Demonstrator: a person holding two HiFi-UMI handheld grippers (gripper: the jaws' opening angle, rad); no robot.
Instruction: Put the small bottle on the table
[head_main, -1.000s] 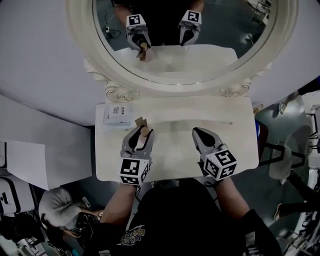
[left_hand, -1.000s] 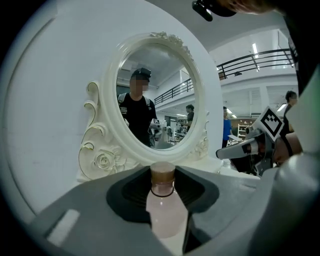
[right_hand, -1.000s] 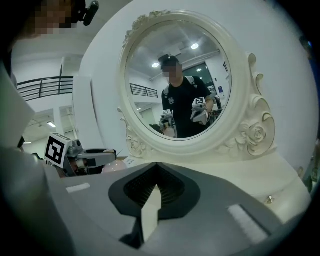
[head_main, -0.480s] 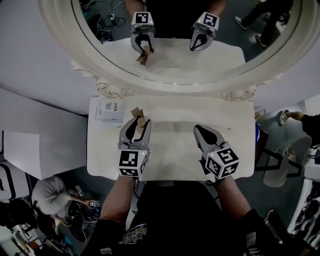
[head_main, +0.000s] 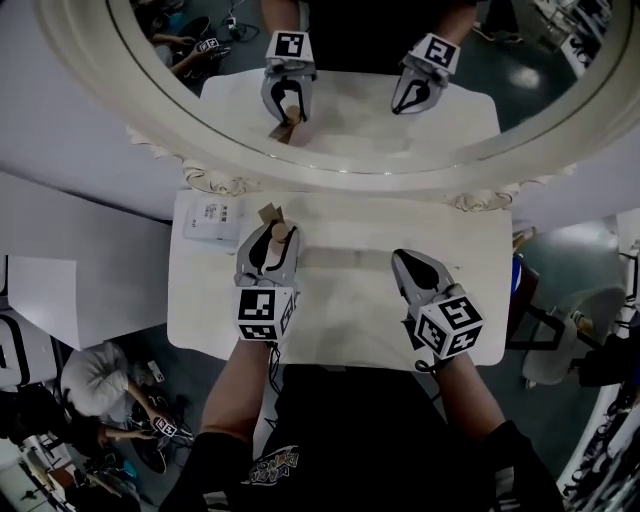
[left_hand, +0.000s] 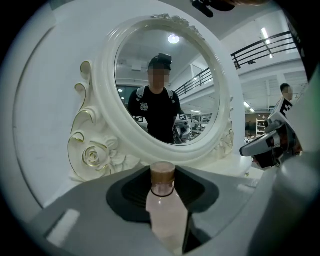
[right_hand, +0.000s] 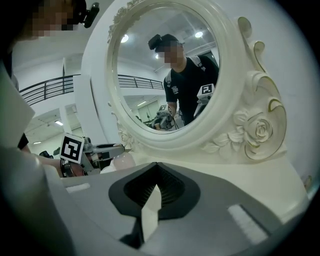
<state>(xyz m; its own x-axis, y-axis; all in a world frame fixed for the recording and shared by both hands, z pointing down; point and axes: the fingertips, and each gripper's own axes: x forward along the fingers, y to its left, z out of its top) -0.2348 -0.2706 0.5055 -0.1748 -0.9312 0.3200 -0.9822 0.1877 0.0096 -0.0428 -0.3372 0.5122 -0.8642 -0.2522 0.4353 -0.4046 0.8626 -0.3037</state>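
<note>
While my left gripper (head_main: 269, 250) clamps the small bottle (left_hand: 163, 205) over the table (head_main: 345, 325):
I should lower it upright until seated, then let go; right gripper (head_main: 404, 264) closed, empty.

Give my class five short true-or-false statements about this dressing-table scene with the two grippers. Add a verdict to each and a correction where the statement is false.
1. The left gripper grips the small bottle. True.
2. The right gripper also holds something. False: its jaws are together on nothing.
3. A white box lies at the left rear corner of the table. True.
4. The mirror is square. False: it is rounded, in an ornate white frame.
5. The bottle's cap is blue. False: it is brown.
</note>
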